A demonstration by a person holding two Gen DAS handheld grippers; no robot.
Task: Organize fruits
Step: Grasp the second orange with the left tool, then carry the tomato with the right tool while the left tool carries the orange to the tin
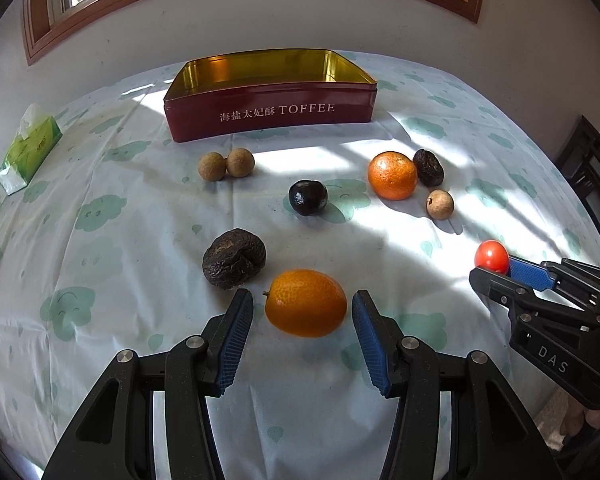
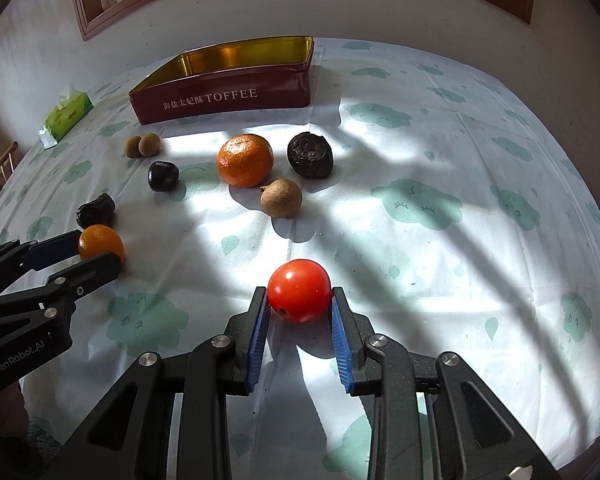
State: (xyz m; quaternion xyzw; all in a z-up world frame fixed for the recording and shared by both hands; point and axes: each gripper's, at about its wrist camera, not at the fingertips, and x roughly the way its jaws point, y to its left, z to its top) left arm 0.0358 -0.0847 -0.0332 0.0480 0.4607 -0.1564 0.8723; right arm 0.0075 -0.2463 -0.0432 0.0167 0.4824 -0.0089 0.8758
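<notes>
My left gripper (image 1: 302,304) is open around a small orange (image 1: 305,302) on the table, with gaps on both sides. My right gripper (image 2: 300,300) is shut on a red tomato (image 2: 299,290), its pads touching both sides; the tomato also shows in the left wrist view (image 1: 491,255). An open red TOFFEE tin (image 1: 272,114) stands at the back and looks empty. On the cloth lie a larger orange (image 1: 392,175), a dark plum (image 1: 307,197), two wrinkled dark fruits (image 1: 234,257) (image 1: 429,167), two longans (image 1: 225,164) and a third longan (image 1: 440,204).
A green tissue pack (image 1: 28,152) lies at the far left. The table carries a white cloth with green cloud prints (image 2: 420,208). A wall and window stand behind the tin. Dark furniture (image 1: 596,176) stands at the right edge.
</notes>
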